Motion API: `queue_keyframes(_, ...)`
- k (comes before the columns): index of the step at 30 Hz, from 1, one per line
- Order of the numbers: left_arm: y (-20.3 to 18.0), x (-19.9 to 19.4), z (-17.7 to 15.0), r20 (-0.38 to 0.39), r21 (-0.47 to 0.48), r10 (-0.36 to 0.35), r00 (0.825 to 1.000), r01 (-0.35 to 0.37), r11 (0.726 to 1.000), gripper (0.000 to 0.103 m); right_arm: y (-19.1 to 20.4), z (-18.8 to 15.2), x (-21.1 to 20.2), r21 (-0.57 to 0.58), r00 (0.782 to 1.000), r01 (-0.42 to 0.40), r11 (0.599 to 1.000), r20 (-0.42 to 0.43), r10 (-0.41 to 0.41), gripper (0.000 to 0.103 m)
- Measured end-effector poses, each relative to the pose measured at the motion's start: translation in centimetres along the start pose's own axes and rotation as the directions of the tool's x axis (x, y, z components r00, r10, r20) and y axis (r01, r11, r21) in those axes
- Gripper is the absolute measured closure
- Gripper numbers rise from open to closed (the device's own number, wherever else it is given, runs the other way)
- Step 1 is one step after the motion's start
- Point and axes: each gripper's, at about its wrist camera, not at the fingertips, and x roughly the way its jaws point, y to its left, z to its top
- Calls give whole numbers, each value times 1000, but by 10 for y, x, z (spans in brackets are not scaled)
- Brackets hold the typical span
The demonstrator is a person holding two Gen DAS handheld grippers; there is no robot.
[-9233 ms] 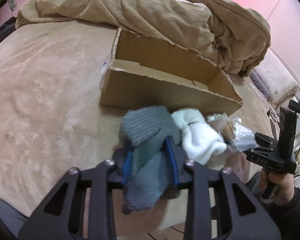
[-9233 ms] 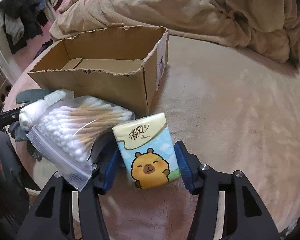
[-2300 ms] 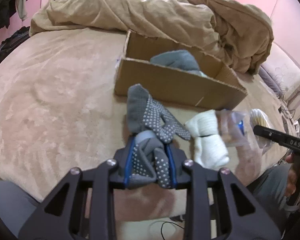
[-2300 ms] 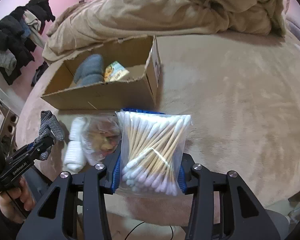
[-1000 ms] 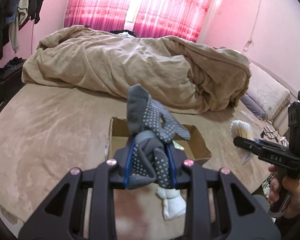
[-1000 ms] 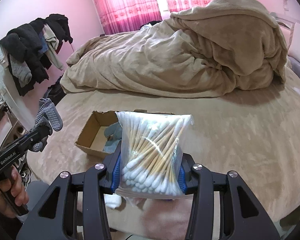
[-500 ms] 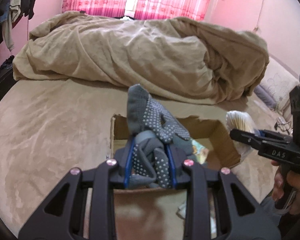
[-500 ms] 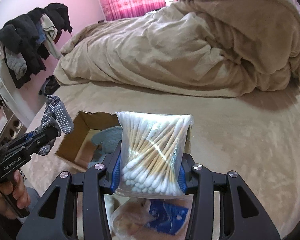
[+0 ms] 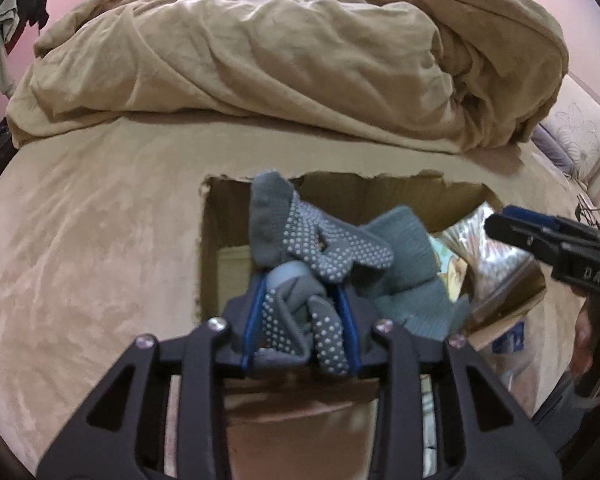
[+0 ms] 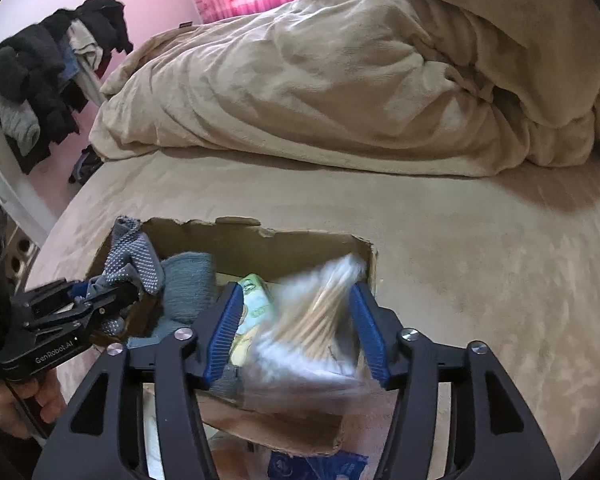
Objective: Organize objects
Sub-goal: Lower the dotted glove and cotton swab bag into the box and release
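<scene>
Gloves [image 9: 300,280], grey with pale dots, sit pinched between the left gripper [image 9: 300,324]'s fingers above the left end of the cardboard box [image 9: 208,248] on the bed [image 9: 80,240]. Inside lie a grey sock [image 9: 404,264] and a tissue pack [image 10: 256,304]. Farther right, the right gripper [image 10: 296,332]'s fingers are spread, and a blurred bag of cotton swabs [image 10: 320,312] sits between them over the box.

At lower centre, the right gripper [image 10: 296,332] has its blue pads spread wide, with a blurred bag of cotton swabs [image 10: 312,324] between them over the cardboard box [image 10: 260,240]. At left, the left gripper [image 10: 112,300] clamps a dotted grey glove [image 10: 134,260].
</scene>
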Motion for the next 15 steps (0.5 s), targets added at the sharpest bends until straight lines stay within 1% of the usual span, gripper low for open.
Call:
queue_keyframes(1, 1, -1, 0, -6, -9, 0, 1000, 0, 1000, 65, 1, 0, -1, -1, 1000, -1, 1000, 2, 1, 34)
queue_keyframes(3, 2, -5, 0, -13, -25, 13, 1000, -14, 1000, 65, 4, -1, -9, -9, 1000, 6, 1000, 14, -6, 32)
queue_keyframes(4, 3, -9, -1, -13, -36, 15, 1000, -16, 999, 60, 4, -1, -13, -10, 1000, 9, 1000, 20, -9, 32)
queue_keyframes(5, 3, -13, -1, -10, -42, 13, 1000, -13, 999, 52, 4, -1, -18, -8, 1000, 11, 1000, 26, -11, 31)
queue_keyframes(6, 3, -20, -1, 0, -51, -6, 1000, 6, 999, 48, 4, -2, -25, -5, 999, 15, 1000, 33, -14, 31)
queue_keyframes(7, 2, -27, -2, 10, -56, -8, 1000, 9, 998, 38, 4, -2, -30, -3, 999, 20, 1000, 36, -19, 30)
queue_keyframes(8, 2, -36, -3, 27, -60, 1, 1000, 1, 998, 34, 4, -2, -36, -1, 999, 24, 1000, 39, -24, 30)
queue_keyframes(11, 1, -59, -6, 57, -70, 4, 998, 0, 998, 30, 8, -6, -61, -1, 998, 32, 999, 59, -32, 30)
queue_keyframes(15, 1, -89, -13, 83, -89, 1, 997, 6, 996, 28, 15, -13, -90, -7, 996, 38, 999, 82, -37, 30)
